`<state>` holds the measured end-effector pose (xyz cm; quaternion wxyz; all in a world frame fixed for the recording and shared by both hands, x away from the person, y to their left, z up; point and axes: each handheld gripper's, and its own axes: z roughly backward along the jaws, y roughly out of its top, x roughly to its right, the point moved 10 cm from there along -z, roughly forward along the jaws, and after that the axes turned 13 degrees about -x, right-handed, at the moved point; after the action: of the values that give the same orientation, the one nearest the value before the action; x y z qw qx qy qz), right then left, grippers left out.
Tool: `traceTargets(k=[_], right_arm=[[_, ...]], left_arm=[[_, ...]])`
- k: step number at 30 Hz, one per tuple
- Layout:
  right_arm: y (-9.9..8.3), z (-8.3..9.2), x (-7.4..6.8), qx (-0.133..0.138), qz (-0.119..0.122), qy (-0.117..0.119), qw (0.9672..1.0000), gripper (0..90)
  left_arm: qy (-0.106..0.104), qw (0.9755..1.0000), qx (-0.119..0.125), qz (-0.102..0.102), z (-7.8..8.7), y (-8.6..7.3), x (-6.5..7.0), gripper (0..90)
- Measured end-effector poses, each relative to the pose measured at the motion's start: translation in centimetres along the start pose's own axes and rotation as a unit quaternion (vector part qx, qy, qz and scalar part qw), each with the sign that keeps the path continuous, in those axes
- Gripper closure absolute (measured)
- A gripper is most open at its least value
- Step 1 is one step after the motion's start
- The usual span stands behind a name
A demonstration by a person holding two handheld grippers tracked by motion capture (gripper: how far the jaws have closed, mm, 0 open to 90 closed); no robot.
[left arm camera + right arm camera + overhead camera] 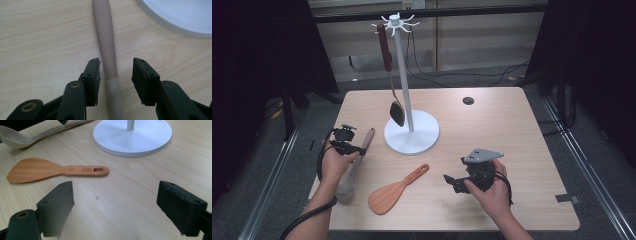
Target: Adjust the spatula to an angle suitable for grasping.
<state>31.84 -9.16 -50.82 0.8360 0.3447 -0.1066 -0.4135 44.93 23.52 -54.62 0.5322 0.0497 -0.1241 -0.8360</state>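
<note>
A grey ladle point(357, 162) lies on the table at the left, its pale handle point(106, 42) pointing toward the stand. My left gripper point(348, 145) straddles that handle. In the left gripper view its jaws point(116, 62) stand open around it: the left pad is very near the handle and the right pad is clearly apart from it. A wooden rice paddle point(394, 192) point(50, 170) lies flat near the front middle. My right gripper point(456, 182) point(116, 192) rests low to the paddle's right, wide open with only bare table between its pads.
A white stand point(411, 132) with a round base point(132, 135) rises at the table's middle; a dark spoon with a brown handle point(388, 65) hangs from its top hooks. A small black hole point(468, 100) sits at the back right.
</note>
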Motion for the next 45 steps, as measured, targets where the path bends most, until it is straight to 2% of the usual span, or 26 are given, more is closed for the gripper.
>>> traceTargets(k=[6, 8, 13, 15, 23, 28, 40, 42, 45], right_arm=[[0.0, 0.0, 0.0, 0.0, -0.002, 0.0, 1.0, 13.5], [0.0, 0.0, 0.0, 0.0, 0.0, 0.001, 1.0, 13.5], [0.0, 0.0, 0.0, 0.001, 0.0, 0.001, 1.0, 13.5], [0.0, 0.0, 0.0, 0.0, 0.001, 0.001, 1.0, 13.5], [0.0, -0.2, -0.2, -0.002, 0.002, 0.002, 1.0, 13.5], [0.0, -0.2, -0.1, -0.002, 0.003, 0.001, 1.0, 13.5], [0.0, -0.2, 0.0, -0.002, -0.001, 0.0, 1.0, 13.5], [0.0, -0.1, 0.0, 0.0, 0.002, 0.0, 1.0, 13.5], [0.0, -0.1, -0.1, -0.002, 0.001, 0.002, 1.0, 13.5]], left_arm=[[-0.004, 0.9996, -0.027, 0.001, -0.4, -0.8, -0.2, 57.9], [-0.009, 0.999, -0.043, 0.002, -0.6, -1.2, -0.2, 57.9], [-0.011, 0.998, -0.062, 0.004, -0.8, -2.0, -0.2, 58.2], [-0.017, 0.9975, -0.068, 0.006, -0.9, -2.3, -0.1, 58.8], [-0.016, 0.9954, -0.095, 0.0, -1.0, -3.4, -0.3, 59.3], [-0.013, 0.9952, -0.097, 0.001, -1.1, -3.5, -0.3, 59.5], [0.0, 0.9907, -0.136, -0.011, -0.9, -4.0, -0.1, 61.2], [0.0, 0.9905, -0.137, -0.005, -1.0, -4.0, 0.1, 62.0], [0.006, 0.9883, -0.152, -0.009, -0.9, -4.1, 0.0, 64.1]])
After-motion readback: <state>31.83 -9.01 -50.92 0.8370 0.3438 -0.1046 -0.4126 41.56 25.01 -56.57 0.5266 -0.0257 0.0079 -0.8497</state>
